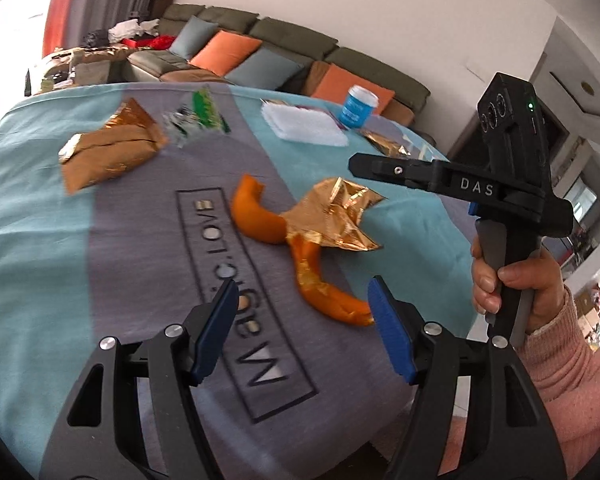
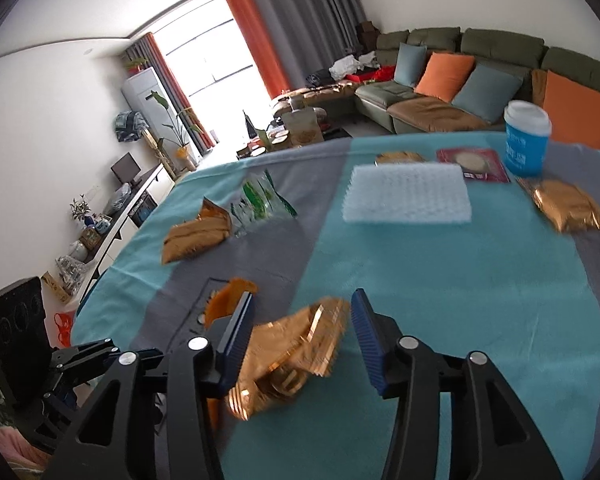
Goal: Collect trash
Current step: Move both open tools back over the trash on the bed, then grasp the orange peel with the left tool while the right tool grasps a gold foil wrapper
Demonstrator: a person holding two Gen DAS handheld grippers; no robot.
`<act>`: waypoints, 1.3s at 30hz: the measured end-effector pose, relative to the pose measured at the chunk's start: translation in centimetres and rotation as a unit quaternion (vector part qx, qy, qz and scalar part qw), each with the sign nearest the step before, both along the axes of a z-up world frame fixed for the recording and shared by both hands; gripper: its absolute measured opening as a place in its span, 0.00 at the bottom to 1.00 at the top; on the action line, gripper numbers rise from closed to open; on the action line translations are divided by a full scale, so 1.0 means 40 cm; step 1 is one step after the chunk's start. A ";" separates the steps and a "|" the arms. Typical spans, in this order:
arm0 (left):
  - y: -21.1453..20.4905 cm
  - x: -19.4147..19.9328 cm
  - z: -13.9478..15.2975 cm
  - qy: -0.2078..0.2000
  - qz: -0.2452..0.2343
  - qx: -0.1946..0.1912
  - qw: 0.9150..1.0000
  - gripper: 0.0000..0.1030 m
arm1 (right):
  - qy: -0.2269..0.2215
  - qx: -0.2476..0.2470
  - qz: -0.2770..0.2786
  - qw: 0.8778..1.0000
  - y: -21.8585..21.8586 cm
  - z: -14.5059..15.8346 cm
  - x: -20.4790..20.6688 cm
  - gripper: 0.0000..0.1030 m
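While open, right tongs [image 2: 302,320] | straddle gold wrapper [image 2: 292,356] (blurred)

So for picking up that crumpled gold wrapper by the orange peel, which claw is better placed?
Right. The right claw is open with the gold wrapper already lined up between its fingers. The left claw is also open but points at the orange peel instead.

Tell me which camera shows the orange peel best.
The left wrist view: both curved pieces of orange peel lie in plain sight on the tablecloth. The right wrist view shows only a blurred sliver of it behind a finger.
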State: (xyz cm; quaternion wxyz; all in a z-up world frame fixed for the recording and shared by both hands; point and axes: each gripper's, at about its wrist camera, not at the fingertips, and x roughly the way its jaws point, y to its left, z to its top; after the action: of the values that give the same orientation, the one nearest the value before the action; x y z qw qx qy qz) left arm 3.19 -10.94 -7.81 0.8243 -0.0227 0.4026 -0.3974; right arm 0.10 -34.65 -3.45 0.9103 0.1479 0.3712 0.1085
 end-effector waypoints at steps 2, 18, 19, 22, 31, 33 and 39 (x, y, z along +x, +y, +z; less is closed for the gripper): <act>-0.020 0.004 -0.008 0.005 -0.007 0.009 1.000 0.61 | 0.007 0.005 0.001 1.000 -0.004 -0.011 -0.001 0.48; -0.077 0.053 -0.035 0.039 -0.015 0.024 0.999 0.34 | 0.037 0.072 0.021 0.996 -0.029 -0.062 -0.014 0.31; -0.075 0.053 -0.035 0.040 -0.014 0.025 0.999 0.31 | 0.037 0.074 0.020 0.996 -0.030 -0.061 -0.015 0.30; -0.071 0.058 -0.035 0.041 -0.014 0.025 0.999 0.21 | 0.035 0.076 0.021 0.996 -0.033 -0.056 -0.014 0.26; -0.061 0.048 -0.040 0.046 -0.022 0.015 0.999 0.11 | 0.020 0.077 0.021 0.997 -0.038 -0.031 -0.021 0.12; -0.057 0.044 -0.037 0.042 -0.024 0.014 0.999 0.11 | 0.015 0.077 0.020 0.997 -0.039 -0.024 -0.022 0.12; -0.034 0.040 -0.029 0.040 -0.017 0.006 0.999 0.09 | 0.001 0.079 0.021 0.997 -0.035 -0.004 -0.023 0.11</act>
State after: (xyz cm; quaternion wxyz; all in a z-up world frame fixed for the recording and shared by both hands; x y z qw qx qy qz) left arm 4.78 -12.28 -8.95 0.8008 -0.0271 0.4378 -0.4078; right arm -0.82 -36.07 -3.60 0.8926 0.2119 0.3657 0.1567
